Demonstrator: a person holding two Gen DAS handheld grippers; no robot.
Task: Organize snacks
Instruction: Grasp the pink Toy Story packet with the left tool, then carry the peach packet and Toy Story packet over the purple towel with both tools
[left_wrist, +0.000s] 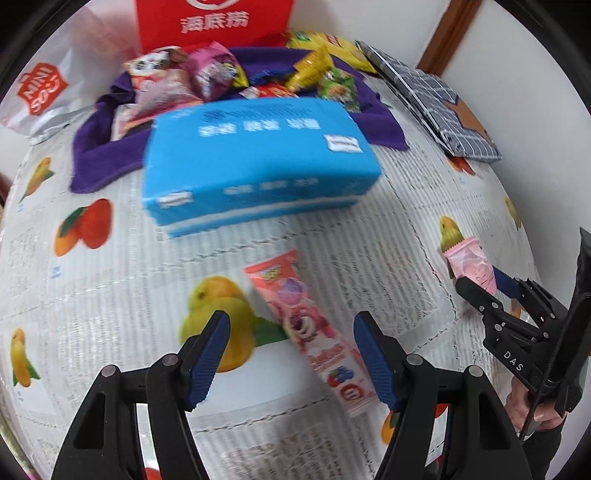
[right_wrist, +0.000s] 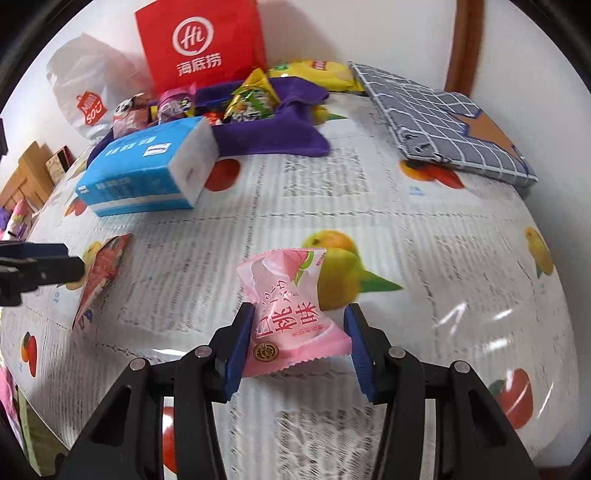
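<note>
A long red-and-pink strawberry snack packet (left_wrist: 314, 332) lies flat on the fruit-print tablecloth between the fingers of my left gripper (left_wrist: 295, 354), which is open just above it. The packet also shows in the right wrist view (right_wrist: 99, 277). My right gripper (right_wrist: 295, 350) has a pink peach candy packet (right_wrist: 291, 314) between its fingers; the left pad touches it, the right pad stands a little off it. The pink packet shows in the left wrist view (left_wrist: 469, 266) too. More snack packets (left_wrist: 221, 77) lie piled on a purple cloth (left_wrist: 103, 155) at the back.
A blue tissue pack (left_wrist: 255, 162) lies in the middle of the table. A red paper bag (left_wrist: 214, 22) and a white bag (left_wrist: 44, 92) stand at the back by the wall. A grey checked pouch (right_wrist: 443, 122) lies at the back right.
</note>
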